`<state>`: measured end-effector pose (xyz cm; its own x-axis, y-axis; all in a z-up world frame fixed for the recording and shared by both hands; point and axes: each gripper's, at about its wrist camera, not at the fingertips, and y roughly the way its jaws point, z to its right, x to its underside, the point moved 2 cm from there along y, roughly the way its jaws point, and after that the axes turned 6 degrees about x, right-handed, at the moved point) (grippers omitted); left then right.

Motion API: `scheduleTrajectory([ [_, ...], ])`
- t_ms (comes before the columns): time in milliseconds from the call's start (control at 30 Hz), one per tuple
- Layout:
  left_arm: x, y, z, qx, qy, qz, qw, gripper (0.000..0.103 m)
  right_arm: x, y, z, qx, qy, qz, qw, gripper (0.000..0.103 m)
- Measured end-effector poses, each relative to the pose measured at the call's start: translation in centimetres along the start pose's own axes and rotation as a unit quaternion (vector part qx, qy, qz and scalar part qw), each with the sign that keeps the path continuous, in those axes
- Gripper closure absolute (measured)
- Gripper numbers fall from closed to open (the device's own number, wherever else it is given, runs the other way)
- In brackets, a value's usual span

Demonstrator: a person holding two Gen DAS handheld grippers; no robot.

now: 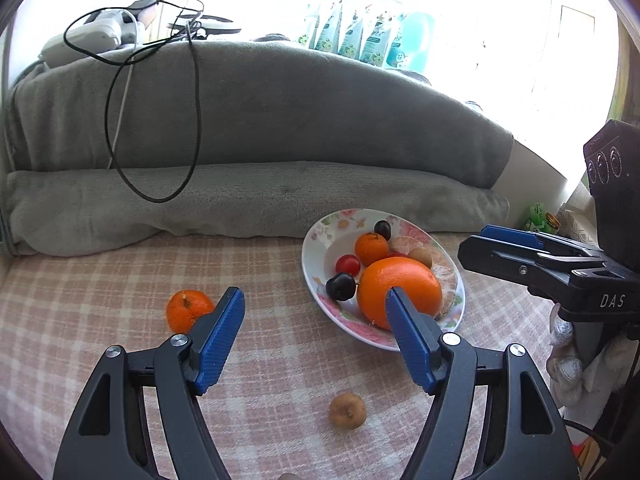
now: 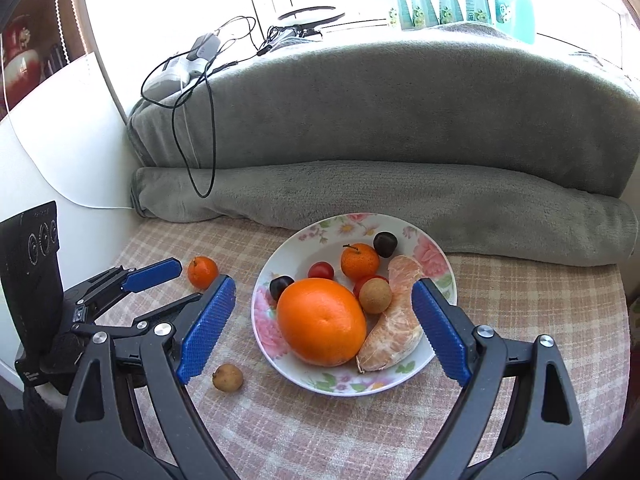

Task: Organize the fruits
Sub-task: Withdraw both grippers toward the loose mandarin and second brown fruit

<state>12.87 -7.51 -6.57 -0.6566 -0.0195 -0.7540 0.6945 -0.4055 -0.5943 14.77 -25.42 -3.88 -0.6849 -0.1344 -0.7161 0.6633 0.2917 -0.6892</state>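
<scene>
filling the floral plate (image 2: 434, 258): big glossy orange (image 2: 322, 322); pale peeled segments (image 2: 396, 332).

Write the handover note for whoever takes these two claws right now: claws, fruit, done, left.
Left claw: open, empty, over the cloth left of the plate.
Right claw: open, empty, in front of the plate.
On the plate: big orange, peeled citrus, tangerine, longan, two dark cherries, red tomatoes.
Still on the cloth: a tangerine to the plate's left and a longan near the front.
Done: most fruit is plated.
Left: probably plate those two; the left claw looks nearest both.
</scene>
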Motion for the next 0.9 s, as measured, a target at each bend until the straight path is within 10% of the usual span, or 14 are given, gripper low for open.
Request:
scheduleTrajectory([
  [900, 2.7, -2.3, -7.0, -0.056, -0.052, -0.004, 0.9971, 0.030, 3.4, -2.1, -6.0, -0.048, -0.055, -0.012, 0.997, 0.011],
])
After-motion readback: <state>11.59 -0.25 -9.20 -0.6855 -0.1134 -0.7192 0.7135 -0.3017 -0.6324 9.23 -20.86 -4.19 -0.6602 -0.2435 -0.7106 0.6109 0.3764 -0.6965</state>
